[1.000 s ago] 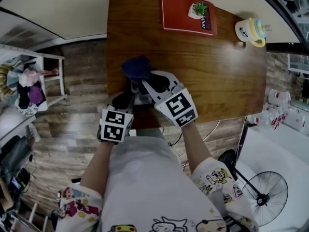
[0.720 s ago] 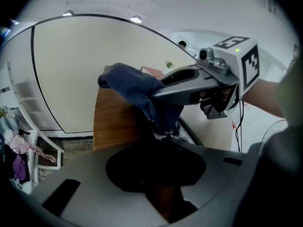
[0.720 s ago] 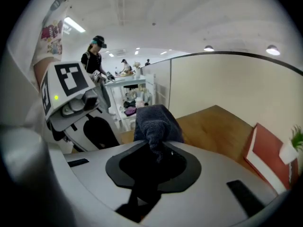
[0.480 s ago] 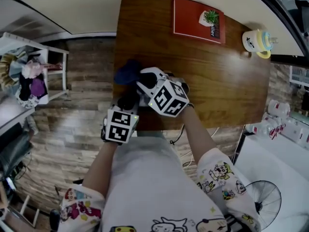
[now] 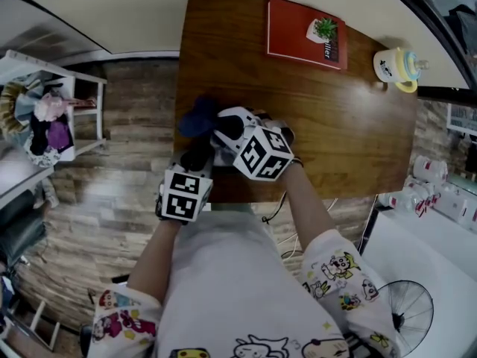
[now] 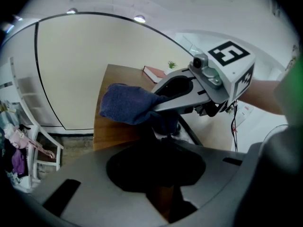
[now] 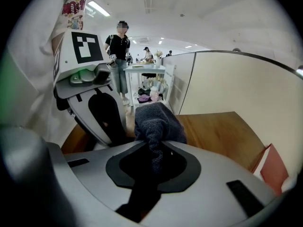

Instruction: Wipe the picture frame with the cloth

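On the table, the cloth lies near left, a book and seemingly a mug far right.

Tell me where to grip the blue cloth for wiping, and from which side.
Grip its narrow twisted end, coming from the person's side, as the right gripper does now: the cloth tapers to a tail between those jaws, while its bulky wad sticks out past the tips, free to rub.

On the wooden table, a red book and small potted plant, cup nearby.
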Action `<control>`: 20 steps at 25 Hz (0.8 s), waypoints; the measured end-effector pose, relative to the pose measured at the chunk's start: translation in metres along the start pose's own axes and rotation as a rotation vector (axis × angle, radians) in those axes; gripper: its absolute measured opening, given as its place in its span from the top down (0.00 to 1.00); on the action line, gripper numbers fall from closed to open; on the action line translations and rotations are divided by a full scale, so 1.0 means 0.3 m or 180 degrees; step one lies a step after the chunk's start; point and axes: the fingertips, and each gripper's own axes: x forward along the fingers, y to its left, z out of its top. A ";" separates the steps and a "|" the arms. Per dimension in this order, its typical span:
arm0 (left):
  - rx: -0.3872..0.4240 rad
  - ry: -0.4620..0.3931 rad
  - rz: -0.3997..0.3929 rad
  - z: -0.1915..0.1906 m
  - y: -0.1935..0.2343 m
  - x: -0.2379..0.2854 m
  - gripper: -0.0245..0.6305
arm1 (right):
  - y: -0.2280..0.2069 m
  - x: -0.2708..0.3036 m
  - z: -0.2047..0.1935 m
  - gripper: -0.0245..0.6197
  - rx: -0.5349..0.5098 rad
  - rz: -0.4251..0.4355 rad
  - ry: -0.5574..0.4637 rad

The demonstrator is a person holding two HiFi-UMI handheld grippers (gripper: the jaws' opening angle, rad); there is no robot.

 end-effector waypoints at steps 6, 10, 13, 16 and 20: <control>-0.0021 0.0002 0.0014 0.000 0.002 0.001 0.83 | 0.005 -0.042 -0.054 0.88 0.0076 -0.0065 0.0059; -0.0031 -0.0011 0.0029 0.001 0.002 0.000 0.83 | -0.003 -0.087 -0.100 0.88 0.0197 -0.0147 0.0083; -0.0028 -0.0013 0.0040 0.000 0.001 0.002 0.83 | -0.008 -0.118 -0.124 0.88 0.0331 -0.0221 0.0044; -0.0019 -0.0011 0.0046 -0.002 -0.004 0.005 0.83 | -0.006 -0.138 -0.136 0.88 0.0419 -0.0279 0.0013; -0.0023 -0.0016 0.0057 -0.002 -0.003 0.006 0.83 | -0.005 -0.164 -0.148 0.88 0.0514 -0.0372 -0.0031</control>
